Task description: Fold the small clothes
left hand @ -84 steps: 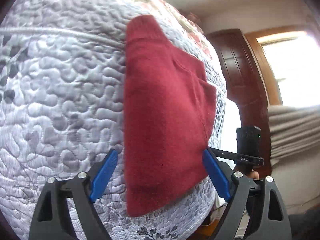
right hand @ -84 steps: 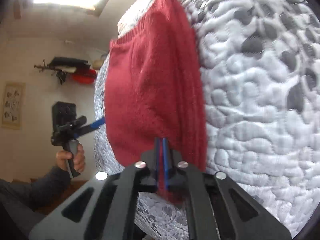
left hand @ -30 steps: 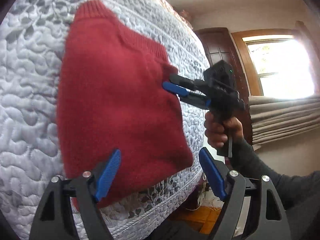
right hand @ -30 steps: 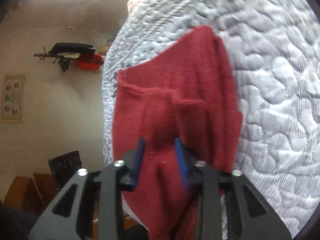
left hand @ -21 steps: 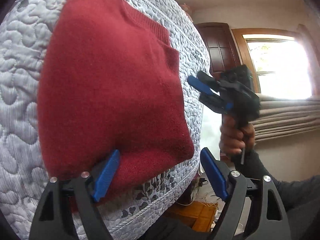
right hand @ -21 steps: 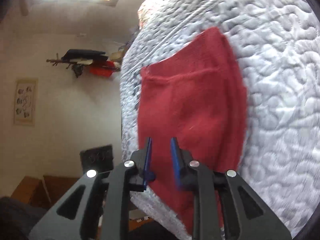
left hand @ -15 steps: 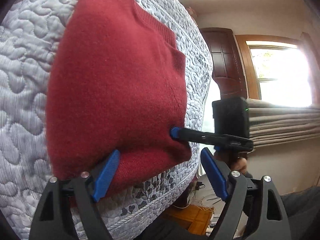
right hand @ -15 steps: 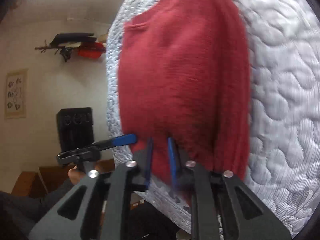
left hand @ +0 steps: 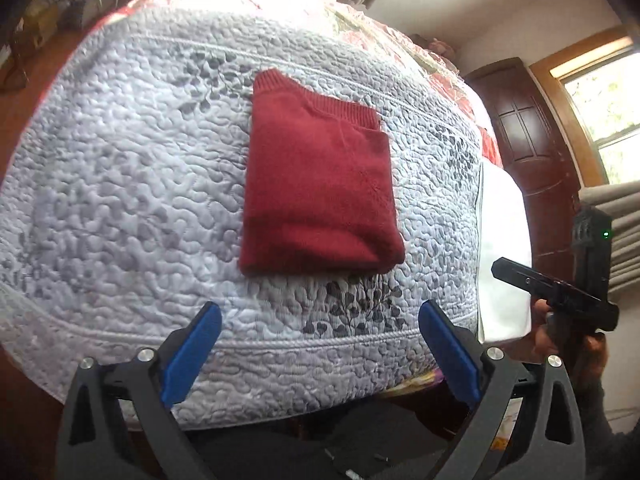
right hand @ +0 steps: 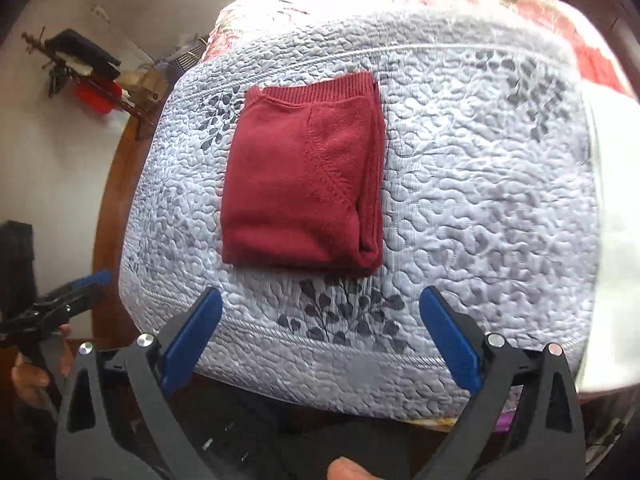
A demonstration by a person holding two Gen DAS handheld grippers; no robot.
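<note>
A dark red knitted garment (left hand: 320,192) (right hand: 304,184) lies folded into a neat rectangle on the grey quilted bedspread (left hand: 120,184) (right hand: 480,200), ribbed hem at the far side. My left gripper (left hand: 318,344) hangs open near the bed's front edge, well short of the garment, nothing between its blue pads. My right gripper (right hand: 320,336) is likewise open and empty, pulled back from the fold. The left wrist view also catches the right gripper's body (left hand: 560,292) at the right, held in a hand. At the left edge of the right wrist view sits the left gripper (right hand: 60,300).
A white sheet (left hand: 504,248) shows along the bed's right side, with a red floral cover (right hand: 592,56) beyond the quilt. A dark wooden door (left hand: 532,152) and a bright window stand at the right. A wall rack with dark and red items (right hand: 84,68) hangs at the left.
Both grippers have drawn back from the garment toward the bed's front edge. The right gripper, nearly shut at the cloth before, now stands wide open. The garment lies folded and free.
</note>
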